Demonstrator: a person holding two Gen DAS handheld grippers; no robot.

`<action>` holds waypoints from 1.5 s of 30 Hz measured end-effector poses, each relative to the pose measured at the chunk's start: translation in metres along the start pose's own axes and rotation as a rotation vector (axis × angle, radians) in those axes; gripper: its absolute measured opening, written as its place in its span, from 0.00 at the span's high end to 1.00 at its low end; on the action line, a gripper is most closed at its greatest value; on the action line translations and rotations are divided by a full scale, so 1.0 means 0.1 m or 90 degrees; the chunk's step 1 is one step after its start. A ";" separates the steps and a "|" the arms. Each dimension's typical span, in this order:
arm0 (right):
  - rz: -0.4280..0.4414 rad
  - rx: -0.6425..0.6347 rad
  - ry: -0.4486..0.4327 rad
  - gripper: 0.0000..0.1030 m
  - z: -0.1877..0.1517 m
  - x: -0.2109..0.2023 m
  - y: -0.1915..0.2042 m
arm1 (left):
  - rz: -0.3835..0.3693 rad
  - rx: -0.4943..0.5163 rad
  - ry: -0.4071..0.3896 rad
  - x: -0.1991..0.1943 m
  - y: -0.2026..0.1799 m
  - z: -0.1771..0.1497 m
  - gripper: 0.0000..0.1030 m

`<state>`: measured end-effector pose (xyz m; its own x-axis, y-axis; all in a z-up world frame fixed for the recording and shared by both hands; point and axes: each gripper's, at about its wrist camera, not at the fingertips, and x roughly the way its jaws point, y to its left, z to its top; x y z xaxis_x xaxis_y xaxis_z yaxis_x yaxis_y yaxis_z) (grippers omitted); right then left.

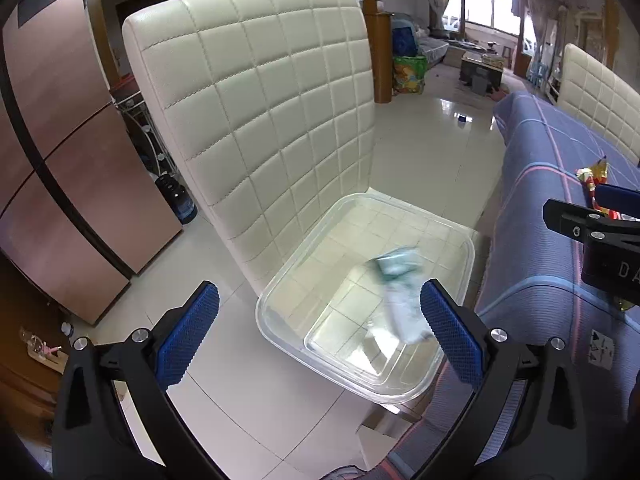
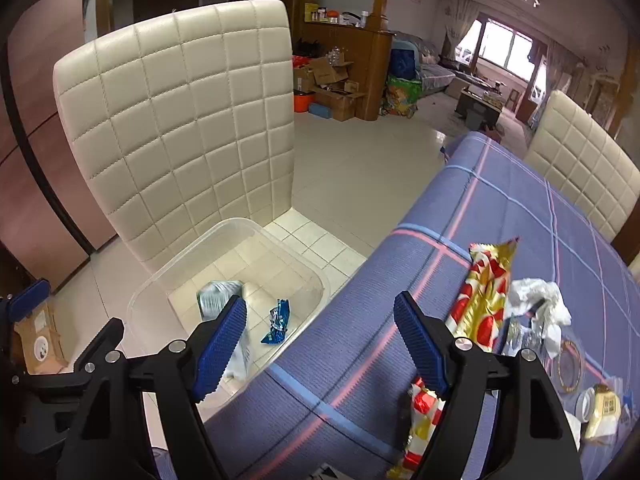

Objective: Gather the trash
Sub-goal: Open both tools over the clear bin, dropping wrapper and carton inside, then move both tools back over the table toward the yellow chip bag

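listing trash on hand, lower counter edge, cloth-covered.

left tool (image 1: 320, 336): jaws wide apart, nothing pressed between the pads; a pale green-white packet (image 1: 400, 292) shows blurred between them, over the clear bin (image 1: 280, 280), which sits on the chair (image 1: 256, 100) seat. judged loose, not gripped.

right tool (image 2: 320, 344): jaws standing well open over the counter (image 2: 360, 340), holding nothing.

bin contents, right view: the pale packet (image 2: 216, 296) and a blue foil wrapper (image 2: 278, 322) lying on the bin (image 2: 160, 284) floor.

items left on counter: long red-gold wrapper (image 2: 486, 292), just right of the right tool; crumpled white plastic (image 2: 540, 300) touching its far side; a second red-gold piece (image 2: 424, 420) partly under the right finger; a small yellow pack (image 2: 604, 416) and roll of tape (image 2: 584, 404) near the frame edge.

handling, judged: all feather-light, soft, crinkly film. foil slick, likely to slide or spring open; pinch the long wrapper across its middle or at a crimped end, flat against the cloth. white plastic compresses; take a bunched fold. nothing fragile seen.

hard to read: packet print smeared by motion blur; clear items beside the white plastic nearly invisible; a round gold-rimmed thing there unidentified; lower wrapper cut off by tool and frame; whether the cloth will snag, unknown.
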<state>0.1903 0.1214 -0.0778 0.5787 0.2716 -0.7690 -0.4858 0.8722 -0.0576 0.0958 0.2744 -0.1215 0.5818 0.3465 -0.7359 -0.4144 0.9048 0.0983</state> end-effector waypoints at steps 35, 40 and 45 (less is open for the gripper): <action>-0.185 0.231 -0.046 0.28 -1.70 -1.48 -1.91 | -0.225 0.277 -0.066 -1.23 -2.24 -0.39 0.04; -0.199 0.271 -0.032 0.28 -1.93 -1.53 -2.19 | -0.247 0.313 -0.068 -1.35 -2.52 -0.52 0.04; -0.205 0.296 -0.029 0.28 -2.07 -1.58 -2.37 | -0.263 0.335 -0.056 -1.41 -2.72 -0.61 0.04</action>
<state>0.0786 -0.2122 -0.0748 0.6826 -0.0295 -0.7302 0.0537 0.9985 0.0098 0.0836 -0.0357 -0.0857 0.6833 -0.0546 -0.7281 0.2374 0.9596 0.1508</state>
